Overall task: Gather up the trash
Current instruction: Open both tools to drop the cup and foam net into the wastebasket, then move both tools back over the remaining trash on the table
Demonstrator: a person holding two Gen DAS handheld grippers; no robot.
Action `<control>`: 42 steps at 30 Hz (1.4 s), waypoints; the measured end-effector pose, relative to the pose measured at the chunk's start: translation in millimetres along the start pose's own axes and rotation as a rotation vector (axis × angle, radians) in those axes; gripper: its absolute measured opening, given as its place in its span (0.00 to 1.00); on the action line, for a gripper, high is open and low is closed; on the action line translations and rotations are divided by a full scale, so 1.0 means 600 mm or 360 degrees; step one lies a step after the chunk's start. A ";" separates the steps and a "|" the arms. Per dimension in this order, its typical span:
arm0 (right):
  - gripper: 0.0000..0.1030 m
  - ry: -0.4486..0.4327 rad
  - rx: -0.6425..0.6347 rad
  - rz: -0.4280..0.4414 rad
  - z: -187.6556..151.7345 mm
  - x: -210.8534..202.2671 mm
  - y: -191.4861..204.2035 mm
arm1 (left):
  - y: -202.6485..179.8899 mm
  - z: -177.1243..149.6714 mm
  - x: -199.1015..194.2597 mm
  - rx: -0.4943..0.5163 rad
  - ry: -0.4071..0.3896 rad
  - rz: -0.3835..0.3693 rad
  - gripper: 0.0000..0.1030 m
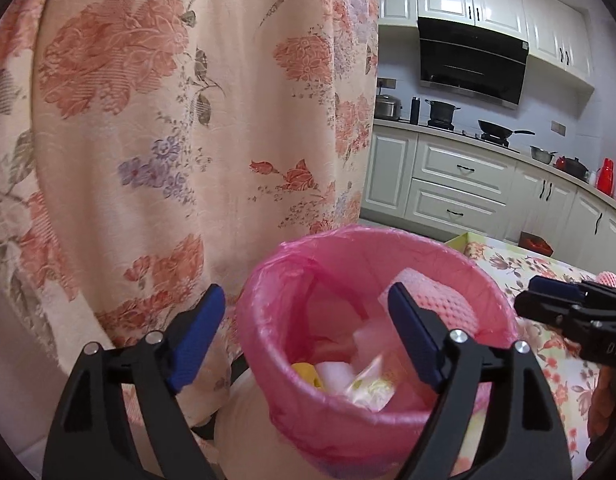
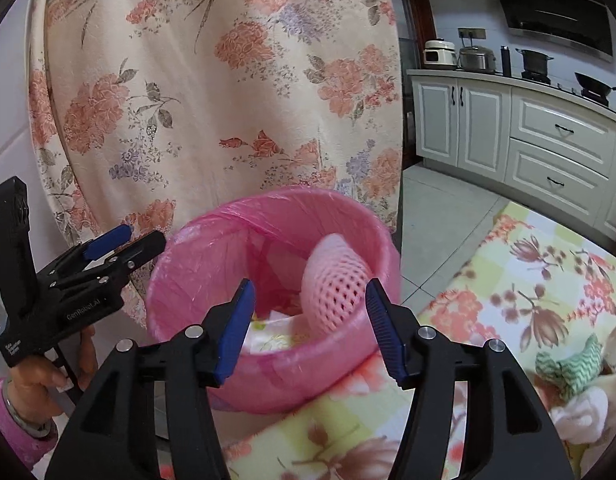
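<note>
Left tool [image 1: 308, 340]: Your left tool is wide open and holds nothing. One finger hangs over the bin, the other is outside its rim, at about 9 o'clock from it.
Right tool [image 2: 308, 326]: Your right tool is about half open and empty too. The net sits past the gap between its fingers, not pinched.
Net [image 2: 333, 284]: The pink foam net is in the bin, leaning on the wall at about 2 o'clock. It looks very light and squashy. It will bend, not break. Pinch it at the top edge if you need it again.
Bin [image 2: 196, 280]: The pink bin stands at the table edge, in front of the flowery curtain [image 1: 148, 120]. A thin pink bag lines it and folds over the rim. The bag is slippery and can tear, so do not tug it.
In the bin: The net, a yellow bit [image 1: 306, 372], white foam [image 1: 335, 372] and a crinkly wrapper [image 1: 371, 388]. All look light. There is still room.
Table [image 2: 527, 280]: A flowery cloth covers it. At 4 o'clock from the bin lie a green-striped rag [image 2: 567, 364] and something white [image 2: 579, 412]. Both look soft and floppy. I guess they may be next; grab a bunched fold, not a flat part.
</note>
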State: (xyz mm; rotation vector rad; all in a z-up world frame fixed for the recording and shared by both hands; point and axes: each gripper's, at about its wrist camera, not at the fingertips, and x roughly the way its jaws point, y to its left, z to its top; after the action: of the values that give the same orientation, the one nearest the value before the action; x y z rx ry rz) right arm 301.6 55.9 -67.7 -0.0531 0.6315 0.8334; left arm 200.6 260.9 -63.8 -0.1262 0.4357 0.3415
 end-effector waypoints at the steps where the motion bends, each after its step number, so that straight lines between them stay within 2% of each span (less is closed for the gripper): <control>1: 0.54 -0.0004 0.0003 -0.0006 -0.004 -0.006 -0.001 | -0.003 -0.004 -0.009 -0.0002 -0.0008 -0.0002 0.86; 3: 0.55 -0.0015 0.0000 -0.0026 -0.014 -0.021 -0.003 | -0.009 -0.012 -0.025 -0.0029 -0.0021 -0.0019 0.95; 7: 0.68 -0.0036 -0.0020 -0.0102 -0.044 -0.060 -0.008 | -0.035 -0.032 -0.053 -0.0065 -0.0013 -0.0065 0.95; 12: 0.68 -0.0034 0.0014 -0.0207 -0.102 -0.119 -0.030 | -0.095 -0.067 -0.076 -0.0022 0.0032 -0.0145 0.95; 17: 0.68 -0.0073 0.0044 -0.0378 -0.156 -0.186 -0.068 | -0.166 -0.093 -0.090 0.0006 0.0046 -0.0248 0.95; 28: 0.68 -0.0092 0.0208 -0.0699 -0.236 -0.291 -0.172 | -0.335 -0.138 -0.112 0.0144 0.0087 -0.0458 0.95; 31: 0.68 -0.0091 0.0275 -0.0744 -0.246 -0.307 -0.198 | -0.370 -0.148 -0.111 0.0174 0.0109 -0.0484 0.95; 39: 0.68 -0.0087 0.0358 -0.0805 -0.262 -0.321 -0.233 | -0.410 -0.166 -0.098 0.0223 0.0181 -0.0502 0.95; 42: 0.72 -0.0061 0.0373 -0.0847 -0.256 -0.314 -0.247 | -0.415 -0.172 -0.094 0.0251 0.0194 -0.0495 0.95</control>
State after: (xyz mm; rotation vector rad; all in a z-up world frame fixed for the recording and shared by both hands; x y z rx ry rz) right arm 234.4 -215.7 -120.2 0.0085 0.6355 0.2440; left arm 199.7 -8.7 -120.4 -0.0596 0.5532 -0.0069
